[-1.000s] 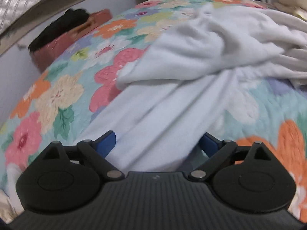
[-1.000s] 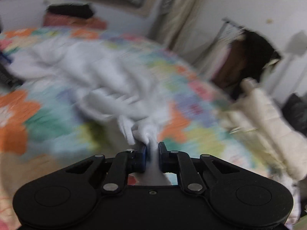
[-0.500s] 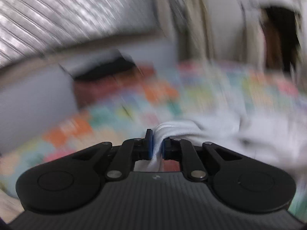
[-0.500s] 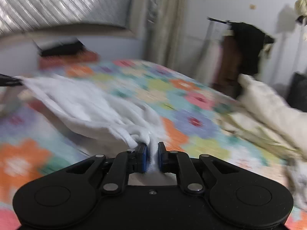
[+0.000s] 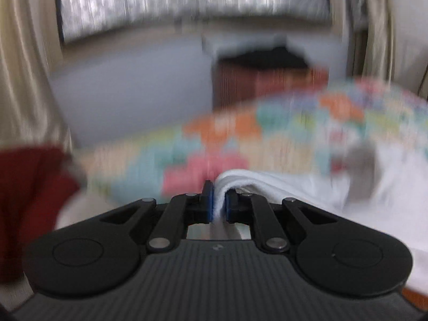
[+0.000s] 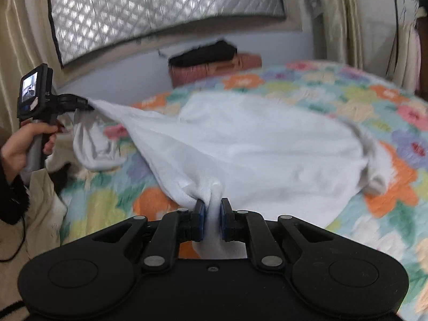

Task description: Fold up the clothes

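Observation:
A white garment [image 6: 254, 144] is stretched in the air above the flowered bedspread [image 6: 374, 107], held at two points. My right gripper [image 6: 212, 215] is shut on a bunched edge of it at the near side. My left gripper [image 5: 218, 200] is shut on another edge of the white garment [image 5: 294, 187]; in the right wrist view the left gripper [image 6: 85, 104] shows at the far left, raised, with the cloth pulled taut from it. A loose part hangs down below the left gripper. The left wrist view is blurred.
A folded dark and reddish pile [image 6: 214, 61] lies at the bed's far side by the wall. A dark red cloth [image 5: 29, 200] is at the left. Beige fabric [image 6: 40, 200] lies at the bed's left edge. A clothes rack [image 6: 409, 26] stands at the right.
My left gripper closed on the garment's edge and lifted it up and to the left. Both grippers rose, spreading the crumpled garment out between them.

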A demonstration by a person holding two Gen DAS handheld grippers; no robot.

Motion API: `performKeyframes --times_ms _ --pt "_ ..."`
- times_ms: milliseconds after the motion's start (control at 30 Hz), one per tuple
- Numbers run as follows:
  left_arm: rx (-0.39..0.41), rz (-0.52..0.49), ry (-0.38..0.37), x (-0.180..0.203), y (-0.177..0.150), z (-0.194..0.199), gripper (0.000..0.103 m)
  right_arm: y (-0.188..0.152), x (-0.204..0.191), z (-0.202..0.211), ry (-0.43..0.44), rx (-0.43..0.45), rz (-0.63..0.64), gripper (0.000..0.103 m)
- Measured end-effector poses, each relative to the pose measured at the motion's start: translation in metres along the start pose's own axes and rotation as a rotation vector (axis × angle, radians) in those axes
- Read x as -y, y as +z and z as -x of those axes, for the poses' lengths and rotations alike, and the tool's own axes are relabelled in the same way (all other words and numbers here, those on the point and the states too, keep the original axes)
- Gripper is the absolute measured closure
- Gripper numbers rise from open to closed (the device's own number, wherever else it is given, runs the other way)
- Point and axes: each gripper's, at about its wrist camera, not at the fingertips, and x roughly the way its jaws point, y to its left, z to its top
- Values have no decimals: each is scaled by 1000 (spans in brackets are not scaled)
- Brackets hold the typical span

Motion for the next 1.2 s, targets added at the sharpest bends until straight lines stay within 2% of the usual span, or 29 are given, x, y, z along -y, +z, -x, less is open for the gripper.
performKeyframes --times_ms 67,133,167,200,267,333,433,500,567,667,767,833,900,933,1033,1067,1200 --pt "-30 20 -27 -2 -3 7 90 -5 0 -4 -5 -15 -28 91" --pt "-22 9 -56 3 -1 18 72 -7 1 -4 -31 -20 -57 91" --pt "-5 -8 -75 7 2 22 59 -7 1 -3 -38 -21 -62 91" --pt "13 -33 -96 14 5 26 54 -6 2 -1 -47 -20 -63 91" --pt "43 -78 -142 27 9 35 52 -6 2 3 -66 -13 -62 91" --pt "36 -95 -215 40 7 47 47 -4 5 7 -84 -8 -70 91" --pt "-5 -59 -374 56 2 58 39 -4 11 13 -110 -9 -88 91" --pt "-45 -68 -517 73 -6 60 35 -3 14 15 -123 -9 -107 91" --pt "-94 -122 -654 95 -23 62 35 -2 18 15 -113 -5 -152 91" --pt "-139 -295 -834 132 -51 61 31 4 28 17 -92 37 -247 91" --pt "-97 -463 -866 167 -79 73 31 16 35 21 -58 80 -312 91" --pt "-40 -505 -901 182 -89 84 30 24 37 21 -34 72 -323 91" --pt "31 -549 -917 193 -97 94 24 27 35 21 -4 52 -327 90" --pt "69 -577 -903 199 -102 99 22 27 33 21 19 35 -324 90" --pt "145 -693 -769 222 -113 115 21 30 27 22 62 -5 -314 90" --pt "185 -706 -761 225 -117 122 21 31 25 23 75 -8 -313 90" --pt "308 -755 -808 224 -125 139 21 34 24 24 143 -39 -313 90"
